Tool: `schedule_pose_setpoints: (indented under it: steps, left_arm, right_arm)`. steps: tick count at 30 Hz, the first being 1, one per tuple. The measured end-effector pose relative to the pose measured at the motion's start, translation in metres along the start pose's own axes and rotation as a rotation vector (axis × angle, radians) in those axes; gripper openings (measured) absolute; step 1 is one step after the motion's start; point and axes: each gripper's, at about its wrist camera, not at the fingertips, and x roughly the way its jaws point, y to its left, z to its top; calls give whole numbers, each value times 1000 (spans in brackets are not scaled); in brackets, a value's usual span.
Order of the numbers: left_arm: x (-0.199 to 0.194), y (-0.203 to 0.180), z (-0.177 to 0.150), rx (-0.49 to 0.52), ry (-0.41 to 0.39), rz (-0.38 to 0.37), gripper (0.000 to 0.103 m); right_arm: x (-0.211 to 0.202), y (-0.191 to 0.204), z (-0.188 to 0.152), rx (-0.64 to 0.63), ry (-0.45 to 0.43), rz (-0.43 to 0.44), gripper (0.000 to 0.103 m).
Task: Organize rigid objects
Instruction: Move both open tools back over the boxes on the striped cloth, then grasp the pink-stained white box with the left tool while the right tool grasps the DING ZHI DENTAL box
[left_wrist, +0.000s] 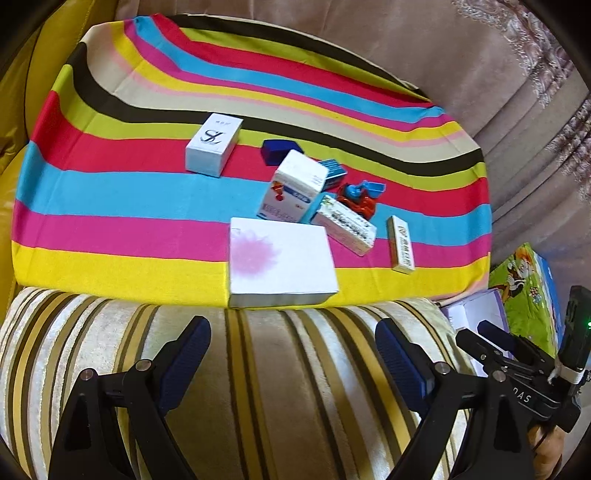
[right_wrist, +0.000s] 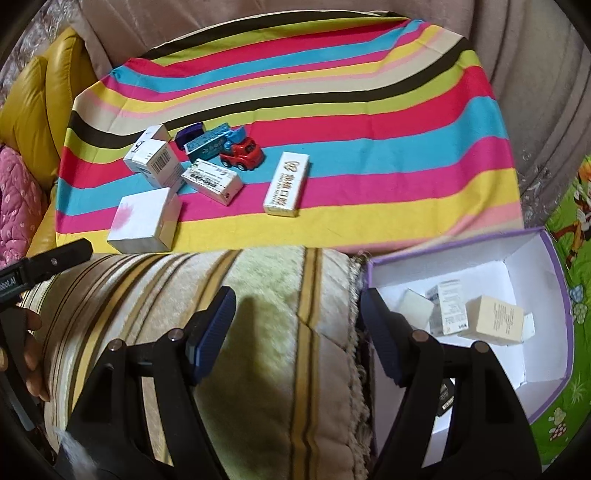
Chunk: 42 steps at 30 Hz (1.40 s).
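**Sofa sorting: two loose boxes sit right at the cloth's edge**

Striped cloth (left_wrist: 110, 192) over the sofa holds the loose boxes. Purple-rimmed bin (right_wrist: 554, 280) sits right of it, a few boxes inside. Big pink-splotch box (left_wrist: 280, 262) overhangs the cloth's near edge, so a nudge could tip it off. Toy truck (right_wrist: 242, 152) could roll. Left gripper (left_wrist: 291, 358) and right gripper (right_wrist: 295, 325) both spread wide, empty, with plenty of room.

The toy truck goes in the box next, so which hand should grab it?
Probably right. The truck lies on the box side of the pile, and the open right gripper is beside that box.
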Motion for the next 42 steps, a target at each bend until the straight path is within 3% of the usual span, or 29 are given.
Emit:
schedule_pose_setpoints:
  steps: [7, 23, 42]
  left_arm:
    - [6, 4, 7, -7, 10, 43, 102]
    - [43, -7, 31, 5, 78, 127, 103]
    - [74, -16, 42, -27, 145, 207, 103]
  right_arm:
    - [16, 14, 14, -29, 26, -3, 74]
    - [50, 24, 39, -5, 59, -34, 74]
    - [96, 4, 69, 14, 97, -67, 74]
